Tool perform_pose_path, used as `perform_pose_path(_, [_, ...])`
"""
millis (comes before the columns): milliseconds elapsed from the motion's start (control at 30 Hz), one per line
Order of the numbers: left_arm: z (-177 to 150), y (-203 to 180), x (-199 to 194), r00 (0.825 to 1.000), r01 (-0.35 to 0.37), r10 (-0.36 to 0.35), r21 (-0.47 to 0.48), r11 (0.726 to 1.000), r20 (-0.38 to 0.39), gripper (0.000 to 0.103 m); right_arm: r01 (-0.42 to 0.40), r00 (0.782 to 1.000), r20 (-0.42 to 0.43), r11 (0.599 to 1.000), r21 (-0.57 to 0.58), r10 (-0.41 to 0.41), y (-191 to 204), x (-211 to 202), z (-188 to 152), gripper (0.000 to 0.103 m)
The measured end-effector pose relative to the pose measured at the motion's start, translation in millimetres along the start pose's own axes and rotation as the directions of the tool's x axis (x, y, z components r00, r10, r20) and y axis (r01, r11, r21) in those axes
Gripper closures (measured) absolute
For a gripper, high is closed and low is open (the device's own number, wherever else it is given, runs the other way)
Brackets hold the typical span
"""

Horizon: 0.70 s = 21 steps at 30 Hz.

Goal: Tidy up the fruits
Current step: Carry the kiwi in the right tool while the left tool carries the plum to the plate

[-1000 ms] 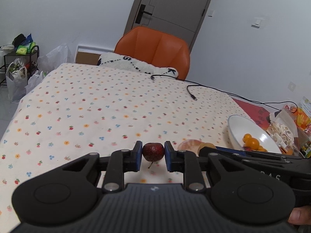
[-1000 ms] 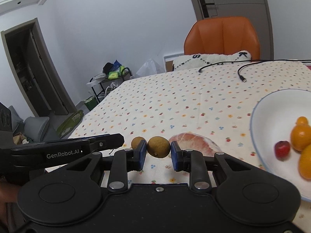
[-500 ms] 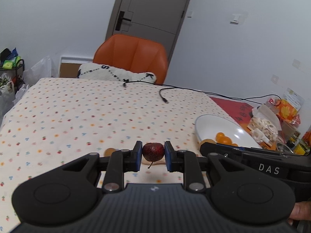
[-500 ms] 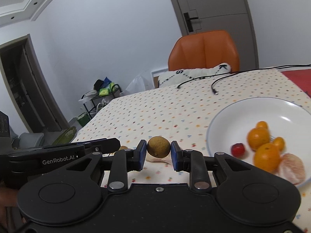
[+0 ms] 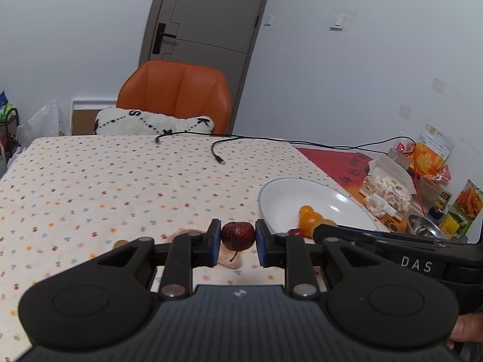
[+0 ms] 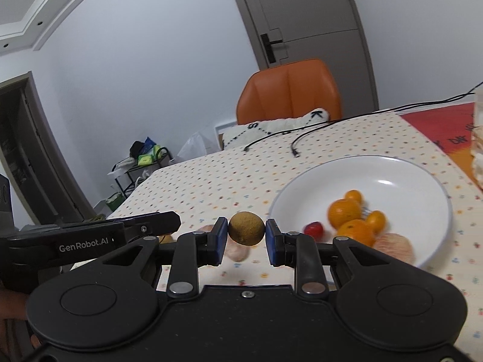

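Observation:
My left gripper (image 5: 237, 239) is shut on a dark red fruit (image 5: 237, 235) with a stem, held above the tablecloth just left of the white plate (image 5: 280, 190). My right gripper (image 6: 246, 233) is shut on a brown round fruit (image 6: 246, 231), left of the white plate (image 6: 392, 169). In the plate lie several oranges (image 6: 344, 209), a small red fruit (image 6: 313, 229) and a peeled citrus piece (image 6: 394, 246). A pink peeled piece (image 6: 238, 252) and a small brown fruit (image 5: 120, 243) lie on the cloth below the grippers.
An orange chair (image 5: 175, 96) with a white cushion (image 5: 151, 122) stands at the table's far end. A black cable (image 5: 217, 154) trails over the dotted cloth (image 5: 105, 181). Snack packets and cans (image 5: 422, 187) crowd the right side beside a red mat (image 5: 335, 163).
Both grippers have swung right toward the plate while keeping their fruits. The plate now sits closer and more central in both views.

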<state>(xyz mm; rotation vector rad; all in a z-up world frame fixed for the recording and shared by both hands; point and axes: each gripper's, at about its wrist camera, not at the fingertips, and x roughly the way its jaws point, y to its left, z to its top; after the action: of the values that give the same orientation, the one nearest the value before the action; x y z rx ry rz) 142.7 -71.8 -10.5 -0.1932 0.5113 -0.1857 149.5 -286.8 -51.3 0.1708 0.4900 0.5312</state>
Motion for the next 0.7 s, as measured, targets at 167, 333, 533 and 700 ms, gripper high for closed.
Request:
perform_pose_path(167, [2.7, -18.6, 4.2, 1.000, 0.024, -0.025, 0.024, 0.999, 0.006, 0.081, 0.032, 0.999, 0.020, 0.999, 0.022, -0.033, -18.6, -16.2, -0.5, 0.078])
perform_pose_path(333, [6.2, -37.9, 9.0, 0.998, 0.053, -0.053, 0.044, 0.998, 0.013, 0.081, 0.071, 0.997, 0.040, 0.997, 0.036, -0.072, -35.3, -30.6, 0.5, 0.078])
perform_pose_path(533, [8.2, -52.6, 16.1, 0.997, 0.077, -0.078, 0.059, 0.995, 0.015, 0.081, 0.108, 0.992, 0.056, 0.992, 0.060, -0.112, -53.5, -43.0, 2.2, 0.078])
perform_pose_path(700, [8.0, -57.7, 23.7, 0.996, 0.088, -0.088, 0.061, 0.994, 0.004, 0.081, 0.132, 0.989, 0.061, 0.988, 0.077, -0.137, -64.7, -46.0, 2.1, 0.078])
